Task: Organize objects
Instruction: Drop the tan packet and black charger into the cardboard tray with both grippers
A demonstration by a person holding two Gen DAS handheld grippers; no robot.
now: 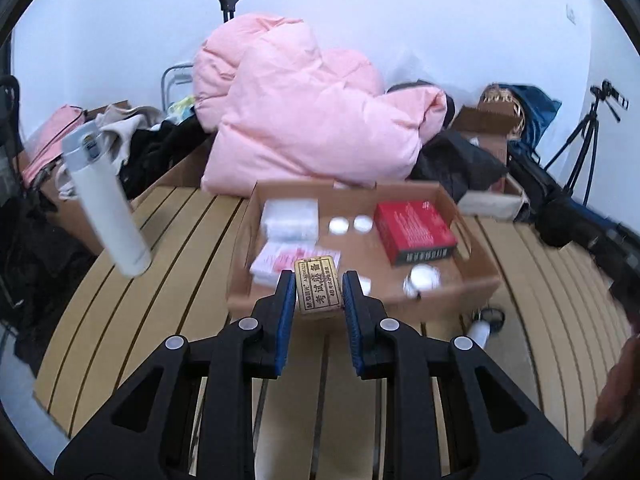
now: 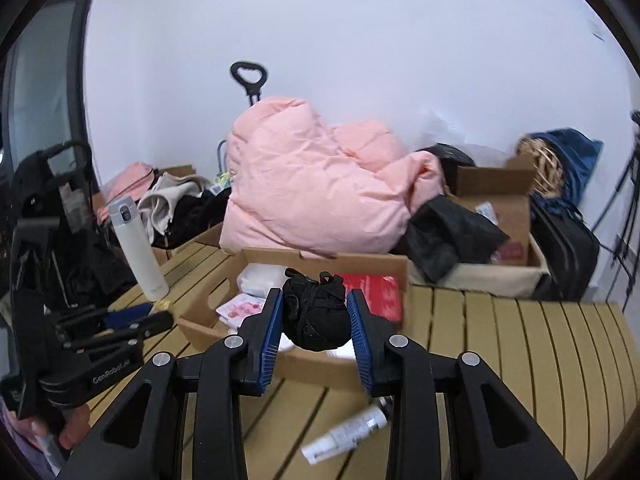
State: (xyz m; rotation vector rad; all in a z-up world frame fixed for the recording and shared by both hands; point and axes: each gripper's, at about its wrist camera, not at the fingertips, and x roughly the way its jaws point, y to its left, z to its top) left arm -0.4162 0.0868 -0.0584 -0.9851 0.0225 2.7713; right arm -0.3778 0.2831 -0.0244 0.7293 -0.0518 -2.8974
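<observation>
Carrying each load level to a free spot in the cardboard box (image 1: 476, 276) and releasing low seemed the sound course: the small yellow box (image 1: 319, 286) sat clamped between the narrowly parted jaws of the left gripper (image 1: 319, 288), the open box just beyond them. The right gripper (image 2: 315, 316), jaws somewhat wider, pinched a black fabric bundle (image 2: 315, 312), with the white tube (image 2: 345, 434) lying below on the slatted surface (image 2: 520, 344).

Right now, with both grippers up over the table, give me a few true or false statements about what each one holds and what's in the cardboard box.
1. The left gripper holds a small tan box. True.
2. The right gripper is empty. False: it is shut on a black bundle.
3. A red box lies in the cardboard box. True.
4. The white bottle lies flat on the table. False: it stands upright.
5. A white tube lies on the table. True.
</observation>
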